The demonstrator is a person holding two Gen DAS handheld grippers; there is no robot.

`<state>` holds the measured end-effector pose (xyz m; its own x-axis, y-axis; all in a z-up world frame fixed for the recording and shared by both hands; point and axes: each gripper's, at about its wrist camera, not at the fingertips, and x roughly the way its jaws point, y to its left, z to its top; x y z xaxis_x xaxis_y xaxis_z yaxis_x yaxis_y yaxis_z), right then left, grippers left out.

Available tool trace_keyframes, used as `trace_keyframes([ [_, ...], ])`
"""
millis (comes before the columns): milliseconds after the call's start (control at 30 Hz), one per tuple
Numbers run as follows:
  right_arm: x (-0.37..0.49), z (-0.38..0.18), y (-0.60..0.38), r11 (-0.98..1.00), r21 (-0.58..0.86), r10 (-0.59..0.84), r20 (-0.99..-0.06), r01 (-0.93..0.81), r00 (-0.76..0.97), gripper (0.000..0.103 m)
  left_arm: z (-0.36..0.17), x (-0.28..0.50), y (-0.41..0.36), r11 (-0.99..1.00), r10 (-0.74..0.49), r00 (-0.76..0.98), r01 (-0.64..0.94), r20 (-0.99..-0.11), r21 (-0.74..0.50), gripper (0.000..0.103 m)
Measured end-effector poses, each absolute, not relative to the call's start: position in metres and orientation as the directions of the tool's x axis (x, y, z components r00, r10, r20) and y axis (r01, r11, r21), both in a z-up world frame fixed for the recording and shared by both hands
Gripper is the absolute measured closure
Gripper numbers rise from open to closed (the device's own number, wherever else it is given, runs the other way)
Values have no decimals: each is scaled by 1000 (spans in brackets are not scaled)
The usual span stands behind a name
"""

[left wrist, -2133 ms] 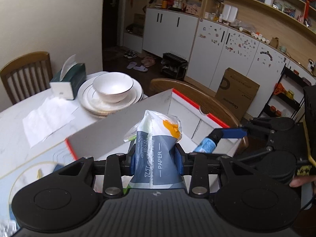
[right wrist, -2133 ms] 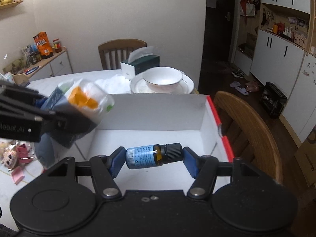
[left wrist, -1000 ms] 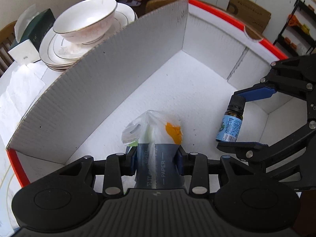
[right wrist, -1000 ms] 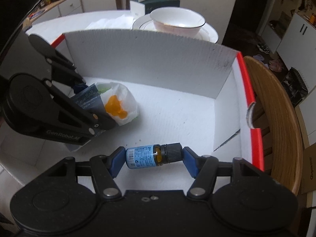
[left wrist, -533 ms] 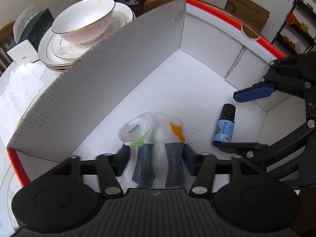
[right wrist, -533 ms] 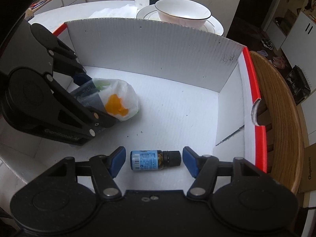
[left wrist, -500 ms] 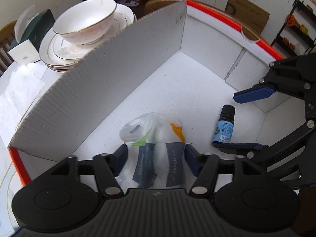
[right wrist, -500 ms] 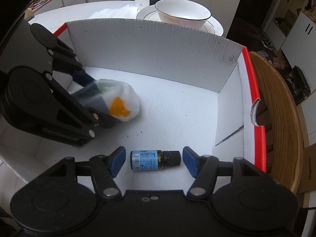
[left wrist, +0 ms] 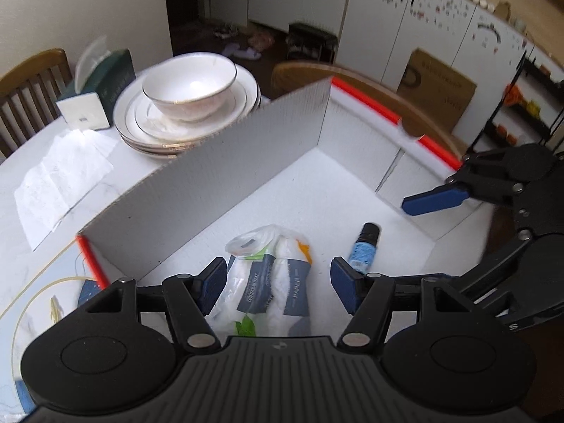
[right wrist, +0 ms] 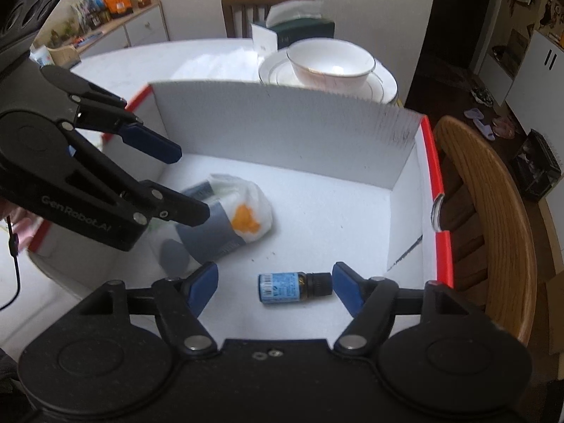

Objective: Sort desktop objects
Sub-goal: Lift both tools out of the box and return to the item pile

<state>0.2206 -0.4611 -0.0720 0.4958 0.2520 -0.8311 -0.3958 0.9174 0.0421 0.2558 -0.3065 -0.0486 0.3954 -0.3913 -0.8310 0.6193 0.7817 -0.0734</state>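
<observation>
A tissue pack (left wrist: 269, 282) in grey and white wrap lies on the floor of the white cardboard box (left wrist: 218, 176) with red edges. It also shows in the right wrist view (right wrist: 229, 218). A small brown bottle (right wrist: 294, 287) with a blue label lies on its side beside it, also in the left wrist view (left wrist: 363, 246). My left gripper (left wrist: 278, 282) is open above the tissue pack, apart from it. My right gripper (right wrist: 275, 287) is open above the bottle, not touching it.
A white bowl (left wrist: 188, 88) on stacked plates and a green tissue box (left wrist: 97, 95) stand behind the box on the white table (left wrist: 53, 162). A wooden chair (right wrist: 493, 218) stands right of the box. Paper napkins (left wrist: 60, 179) lie on the table.
Both grippers have opened wide and lifted up from the box floor. The tissue pack and the bottle stay lying in the box.
</observation>
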Motion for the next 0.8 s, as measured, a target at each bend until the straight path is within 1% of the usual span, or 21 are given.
trace_keyframes([
  [300,193,-46,-452,915,69,309,-755,-399,578,28,-16,214,-271,818,-415,523,573,-744,-54,39],
  [500,177,-33,-445,927,73,307,-711,-369,632,27,-3,194,-244,831,-433,562,552,-705,-70,39],
  [733,166,-25,-429,945,81,290,-661,-318,692,22,2,173,-206,862,-414,619,503,-667,-68,39],
  [800,161,-24,-422,946,91,294,-642,-310,709,21,3,167,-193,866,-411,627,495,-661,-68,37],
])
